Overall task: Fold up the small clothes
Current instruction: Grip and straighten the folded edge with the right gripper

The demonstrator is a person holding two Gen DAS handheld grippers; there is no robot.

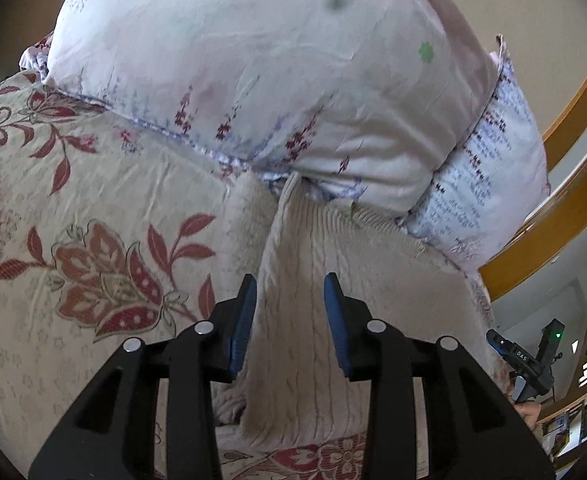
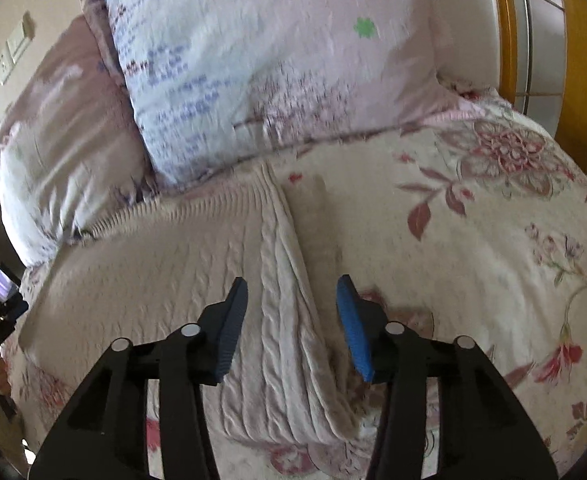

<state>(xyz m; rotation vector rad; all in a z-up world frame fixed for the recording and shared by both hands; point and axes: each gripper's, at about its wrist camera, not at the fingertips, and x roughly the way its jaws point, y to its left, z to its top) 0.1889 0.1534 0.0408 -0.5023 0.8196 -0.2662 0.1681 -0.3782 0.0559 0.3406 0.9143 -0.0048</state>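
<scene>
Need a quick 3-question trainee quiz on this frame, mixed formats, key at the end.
1. True or false: the left gripper is clamped on the sweater.
2. What does the sweater lie on? A) bare wood B) floral bedspread C) tiled floor
3. Fill in: the sweater's far edge lies by the ____.

Key: 1 false, its jaws stand apart over the knit, as do those of the right gripper; 2 B; 3 pillow.
</scene>
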